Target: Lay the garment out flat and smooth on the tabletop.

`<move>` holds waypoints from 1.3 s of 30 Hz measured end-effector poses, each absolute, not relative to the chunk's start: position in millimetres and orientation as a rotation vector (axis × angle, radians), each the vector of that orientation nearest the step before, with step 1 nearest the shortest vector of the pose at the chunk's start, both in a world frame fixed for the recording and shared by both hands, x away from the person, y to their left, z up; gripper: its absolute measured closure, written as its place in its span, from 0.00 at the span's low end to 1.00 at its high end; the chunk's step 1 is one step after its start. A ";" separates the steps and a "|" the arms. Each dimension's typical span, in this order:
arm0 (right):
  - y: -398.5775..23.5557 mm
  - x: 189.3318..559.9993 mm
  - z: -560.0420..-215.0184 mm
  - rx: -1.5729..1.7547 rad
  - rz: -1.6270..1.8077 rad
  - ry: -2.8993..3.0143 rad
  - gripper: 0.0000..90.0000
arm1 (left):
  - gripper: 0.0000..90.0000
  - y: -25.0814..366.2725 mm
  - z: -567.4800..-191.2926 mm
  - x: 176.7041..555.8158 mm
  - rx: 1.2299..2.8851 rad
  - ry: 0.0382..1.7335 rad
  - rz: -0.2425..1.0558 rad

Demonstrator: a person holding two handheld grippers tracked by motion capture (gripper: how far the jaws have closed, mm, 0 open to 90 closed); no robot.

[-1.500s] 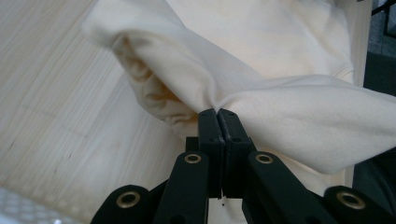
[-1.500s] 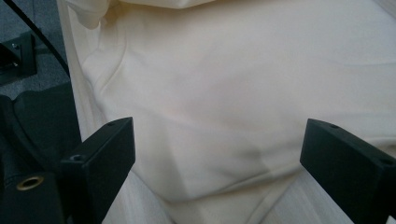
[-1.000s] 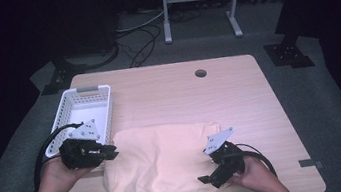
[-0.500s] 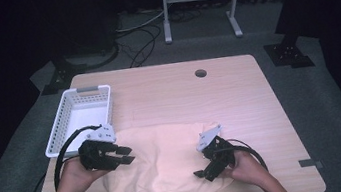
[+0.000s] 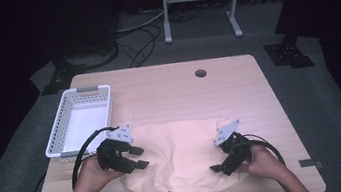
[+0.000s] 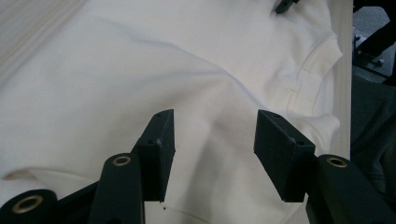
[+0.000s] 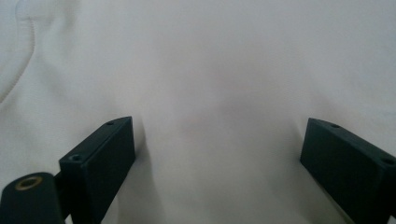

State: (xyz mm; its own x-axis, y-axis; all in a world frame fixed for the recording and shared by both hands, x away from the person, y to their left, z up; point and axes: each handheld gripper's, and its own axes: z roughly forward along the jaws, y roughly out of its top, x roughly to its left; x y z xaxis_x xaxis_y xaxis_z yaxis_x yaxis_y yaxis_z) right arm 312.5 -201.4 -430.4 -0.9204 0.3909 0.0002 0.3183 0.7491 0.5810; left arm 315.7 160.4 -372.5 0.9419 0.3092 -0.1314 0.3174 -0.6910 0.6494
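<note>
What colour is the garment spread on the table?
Pale cream, plain with no print; the garment shows best in the left gripper view.

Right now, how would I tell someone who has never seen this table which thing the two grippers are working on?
Start at the wooden table and look at its near edge, where both hands come in. Spread flat there, to the right of the white basket, lies a cream shirt, with the left gripper over one side and the right gripper over the other. It is the one soft, pale cloth; the basket is stiff and slotted.

Shirt's (image 7: 210,70) edges beyond the right claw view's frame
</note>
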 end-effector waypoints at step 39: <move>-227.5 247.5 -421.3 0.471 1.079 2.786 0.25 | 0.33 100.4 -400.5 273.4 2.456 0.282 -0.025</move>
State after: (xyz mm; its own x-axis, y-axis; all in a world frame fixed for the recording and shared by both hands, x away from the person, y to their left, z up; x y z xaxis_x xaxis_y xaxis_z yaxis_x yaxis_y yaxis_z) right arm 247.5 -227.5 -421.3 -0.9448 0.3277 0.0029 0.2441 0.6978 0.6734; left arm 273.4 100.4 -400.5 0.9765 0.1962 -0.0888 0.2088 -0.7612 0.6140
